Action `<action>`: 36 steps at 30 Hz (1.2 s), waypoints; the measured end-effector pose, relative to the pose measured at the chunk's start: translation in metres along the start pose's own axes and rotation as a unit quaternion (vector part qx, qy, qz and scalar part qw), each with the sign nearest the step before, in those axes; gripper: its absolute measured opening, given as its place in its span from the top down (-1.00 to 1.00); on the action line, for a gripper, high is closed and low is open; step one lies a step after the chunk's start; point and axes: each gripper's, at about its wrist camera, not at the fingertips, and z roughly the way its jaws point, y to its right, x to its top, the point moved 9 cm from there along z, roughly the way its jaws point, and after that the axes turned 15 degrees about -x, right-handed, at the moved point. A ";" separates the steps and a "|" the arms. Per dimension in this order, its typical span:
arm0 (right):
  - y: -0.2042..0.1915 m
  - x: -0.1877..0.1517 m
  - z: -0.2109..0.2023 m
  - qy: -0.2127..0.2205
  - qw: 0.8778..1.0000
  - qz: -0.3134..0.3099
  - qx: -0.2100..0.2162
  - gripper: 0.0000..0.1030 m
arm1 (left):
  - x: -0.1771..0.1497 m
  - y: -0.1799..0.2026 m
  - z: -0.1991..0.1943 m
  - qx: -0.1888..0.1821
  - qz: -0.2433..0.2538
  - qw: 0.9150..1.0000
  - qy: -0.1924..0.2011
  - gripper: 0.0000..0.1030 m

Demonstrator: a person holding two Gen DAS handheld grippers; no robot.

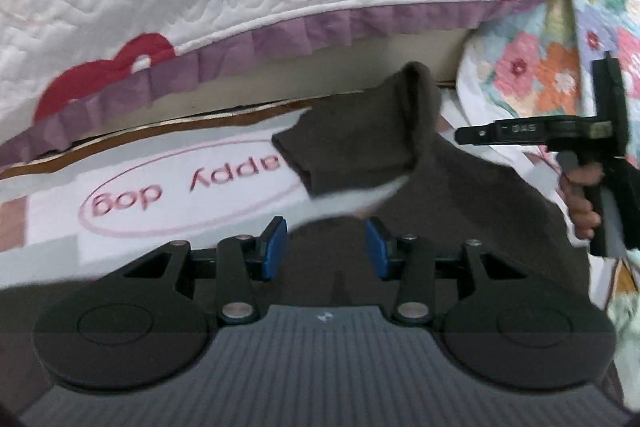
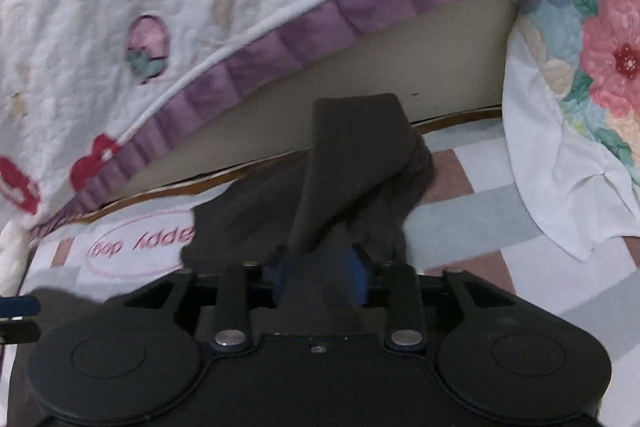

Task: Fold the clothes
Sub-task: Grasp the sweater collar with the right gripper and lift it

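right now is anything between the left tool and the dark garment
Nothing visible. The left tool sits open right over the dark garment, cloth showing between its blue pads. The right tool is shut on a strip of the same garment, off to the side.

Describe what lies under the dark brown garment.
Under the dark brown garment lies a white, grey and pink patterned sheet printed with a pink oval reading "happy dog". The garment covers the oval's right end.
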 end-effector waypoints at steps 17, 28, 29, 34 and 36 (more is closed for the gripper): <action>-0.013 0.037 0.039 -0.051 0.998 -0.013 -0.020 -0.09 | 0.021 -0.057 0.126 0.031 -0.036 0.999 -0.009 -0.16; 0.021 0.014 0.077 -0.075 0.988 0.099 -0.095 -0.37 | 0.026 -0.058 0.132 0.026 -0.074 0.995 0.058 -0.26; 0.019 0.015 0.076 -0.061 0.990 0.093 -0.090 -0.28 | 0.026 -0.056 0.133 0.028 -0.072 0.995 0.058 -0.23; -0.007 0.017 0.063 -0.014 0.998 -0.027 -0.047 0.49 | 0.029 -0.042 0.132 0.079 0.040 0.996 0.019 0.98; -0.012 0.017 0.055 -0.001 0.998 -0.059 -0.032 0.68 | 0.033 -0.045 0.118 0.079 0.037 0.995 0.037 0.99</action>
